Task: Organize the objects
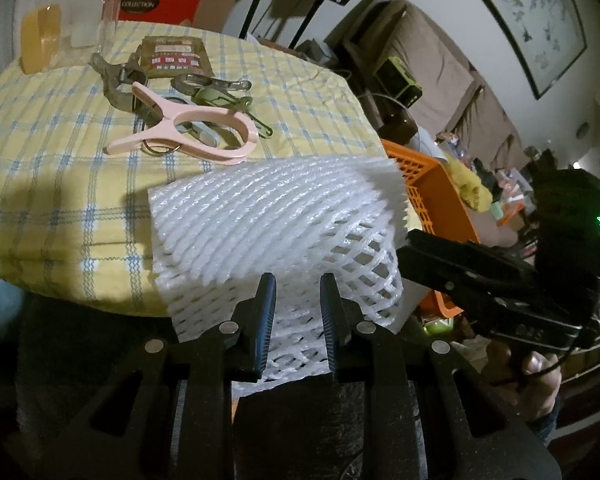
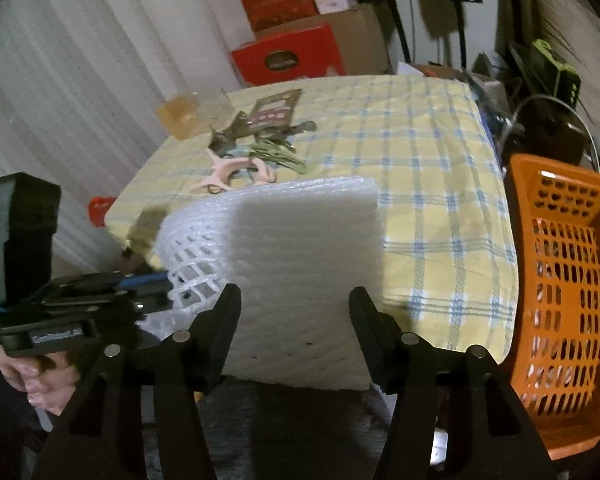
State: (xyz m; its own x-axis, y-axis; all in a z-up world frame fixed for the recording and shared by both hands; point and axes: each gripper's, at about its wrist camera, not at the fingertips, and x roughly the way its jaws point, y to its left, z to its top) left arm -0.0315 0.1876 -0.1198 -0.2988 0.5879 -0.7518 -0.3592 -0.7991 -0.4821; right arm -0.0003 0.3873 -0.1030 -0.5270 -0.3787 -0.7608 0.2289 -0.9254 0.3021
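A white foam net sleeve (image 1: 268, 216) (image 2: 300, 248) hangs over the near edge of the yellow checked table (image 1: 60, 160). My left gripper (image 1: 297, 292) is shut on its lower meshed end, and the right wrist view shows it from the side (image 2: 162, 280) pinching the net's left edge. My right gripper (image 2: 294, 300) stands open, with the flat part of the sleeve filling the gap between its fingers. The left wrist view has this gripper (image 1: 410, 242) at the net's right edge. A pink plastic clip (image 1: 188, 128) (image 2: 236, 168) lies on a pile of metal clips (image 1: 116, 80) further back.
An orange slotted basket (image 2: 556, 264) (image 1: 428, 184) stands beside the table's right edge. A brown packet (image 1: 176, 56), an amber container (image 1: 40, 40) and a clear cup sit at the far side. Red boxes (image 2: 288, 56) and cardboard are stacked behind. A person's hands (image 2: 32, 372) hold the grippers.
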